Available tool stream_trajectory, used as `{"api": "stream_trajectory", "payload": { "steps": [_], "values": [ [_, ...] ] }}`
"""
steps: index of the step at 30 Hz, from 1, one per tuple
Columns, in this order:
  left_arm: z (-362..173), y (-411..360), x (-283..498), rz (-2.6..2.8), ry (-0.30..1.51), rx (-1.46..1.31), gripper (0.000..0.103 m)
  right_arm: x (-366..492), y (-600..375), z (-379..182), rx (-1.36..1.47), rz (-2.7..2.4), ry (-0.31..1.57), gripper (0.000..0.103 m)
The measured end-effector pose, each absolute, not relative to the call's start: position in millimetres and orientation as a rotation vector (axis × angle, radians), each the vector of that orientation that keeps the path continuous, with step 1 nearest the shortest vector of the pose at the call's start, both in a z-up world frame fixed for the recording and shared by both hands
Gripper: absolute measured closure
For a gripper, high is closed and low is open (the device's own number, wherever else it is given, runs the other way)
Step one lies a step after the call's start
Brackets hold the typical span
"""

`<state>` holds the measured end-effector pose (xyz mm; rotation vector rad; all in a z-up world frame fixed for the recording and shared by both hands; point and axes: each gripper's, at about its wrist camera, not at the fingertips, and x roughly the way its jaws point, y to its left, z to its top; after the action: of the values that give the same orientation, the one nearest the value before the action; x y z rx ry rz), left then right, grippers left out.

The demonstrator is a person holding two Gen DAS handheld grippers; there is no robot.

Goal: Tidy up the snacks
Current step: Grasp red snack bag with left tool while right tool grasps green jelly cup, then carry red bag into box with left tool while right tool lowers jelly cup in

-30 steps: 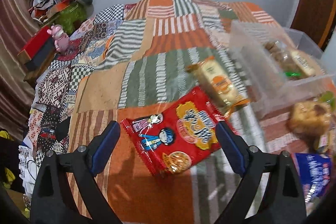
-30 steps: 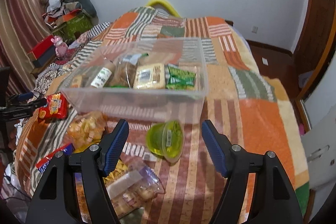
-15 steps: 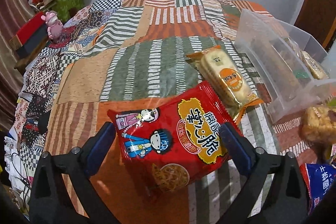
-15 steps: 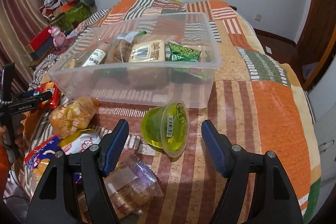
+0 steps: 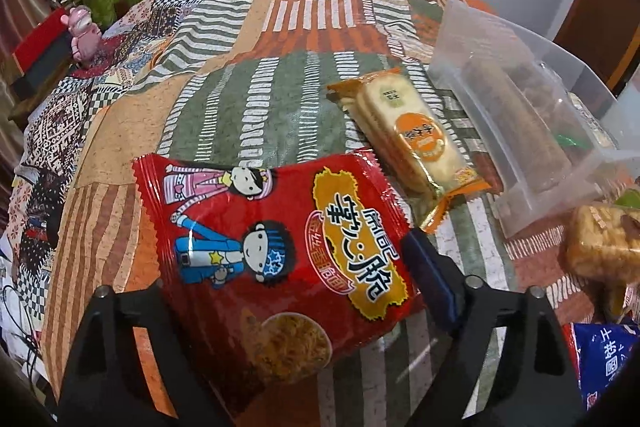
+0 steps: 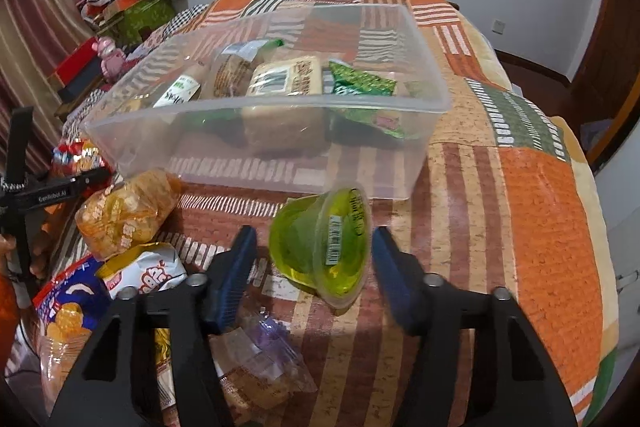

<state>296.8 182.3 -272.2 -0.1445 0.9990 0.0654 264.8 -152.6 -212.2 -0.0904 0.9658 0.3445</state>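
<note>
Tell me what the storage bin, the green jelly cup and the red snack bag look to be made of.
Storage bin: clear, slightly frosted rigid plastic; the quilt pattern and snacks show through its walls.
Green jelly cup: thin transparent plastic, glossy, with a barcode sticker on its film lid; the green filling shows through.
Red snack bag: glossy printed plastic film, probably foil-lined; it shows glare streaks, wrinkles and a zigzag-cut edge.

One clear plastic bin (image 6: 420, 95) holds about four snack packs (image 6: 286, 79). Outside it lie one green jelly cup (image 6: 320, 239), one red noodle packet (image 5: 276, 247) and one biscuit pack (image 5: 408, 131).
</note>
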Motion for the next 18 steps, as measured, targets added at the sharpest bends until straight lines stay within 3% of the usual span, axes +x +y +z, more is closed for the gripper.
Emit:
{"api": "stream_trajectory", "payload": {
  "steps": [6, 11, 13, 18],
  "values": [
    [-269, 187, 294, 0.057, 0.976, -0.187, 0.025, 263, -152, -213, -0.103, 0.342, 0.957, 0.058],
    [-263, 188, 291, 0.075, 0.958, -0.178, 0.058, 263, -151, -212, -0.108, 0.339, 0.948, 0.059],
    [-259, 190, 289, 0.084, 0.952, -0.174, 0.067, 262, -150, -211, -0.110, 0.336, 0.941, 0.060],
    [-252, 193, 281, 0.090, 0.941, -0.165, 0.073, 258, -149, -207, -0.123, 0.348, 0.927, 0.063]
  ]
}}
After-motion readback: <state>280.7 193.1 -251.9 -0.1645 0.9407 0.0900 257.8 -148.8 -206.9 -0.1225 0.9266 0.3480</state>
